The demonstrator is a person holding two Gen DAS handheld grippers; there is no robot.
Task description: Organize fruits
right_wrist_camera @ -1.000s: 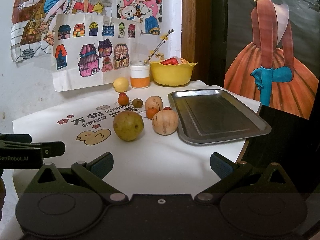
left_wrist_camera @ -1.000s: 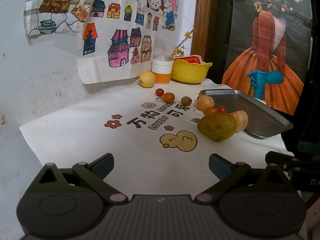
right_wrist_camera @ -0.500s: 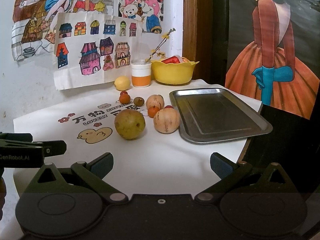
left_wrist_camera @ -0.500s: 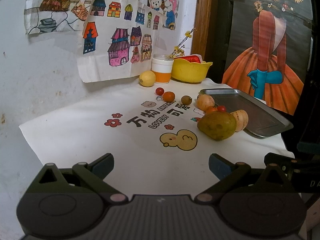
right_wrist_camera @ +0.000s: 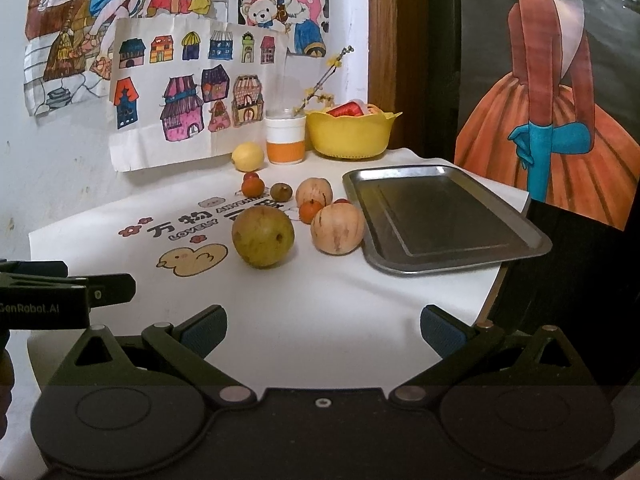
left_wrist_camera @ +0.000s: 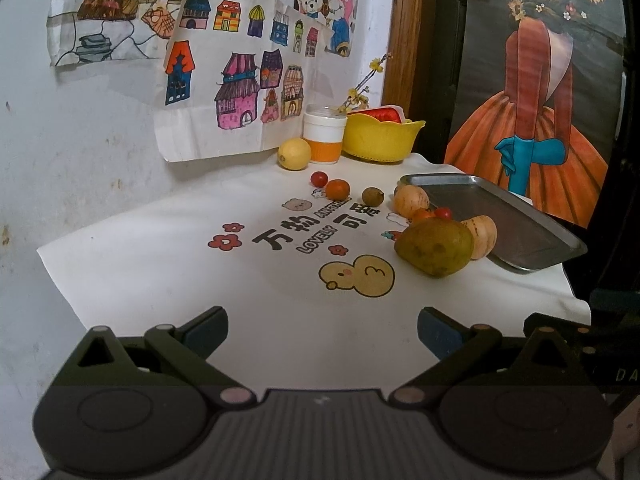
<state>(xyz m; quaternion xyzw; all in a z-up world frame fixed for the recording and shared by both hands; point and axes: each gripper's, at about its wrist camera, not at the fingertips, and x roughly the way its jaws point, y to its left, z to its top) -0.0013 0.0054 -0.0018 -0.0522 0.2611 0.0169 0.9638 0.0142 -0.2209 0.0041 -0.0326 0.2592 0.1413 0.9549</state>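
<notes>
— Right wrist view: where's the fruit?
— I see the green pear (right_wrist_camera: pixel 263 236) beside the metal tray (right_wrist_camera: pixel 460 248) on the surface; my right gripper (right_wrist_camera: pixel 323 330) and left gripper (left_wrist_camera: pixel 322 330) hover, fingers wide, holding nothing.

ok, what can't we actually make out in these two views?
- Yellow bowl contents: both views, rim hides all but a red top.
- Small red fruit: right wrist view, mostly behind the striped fruit.
- Tray near side: left wrist view, behind the pear.
- Left gripper: right wrist view, cut by edge.
</notes>
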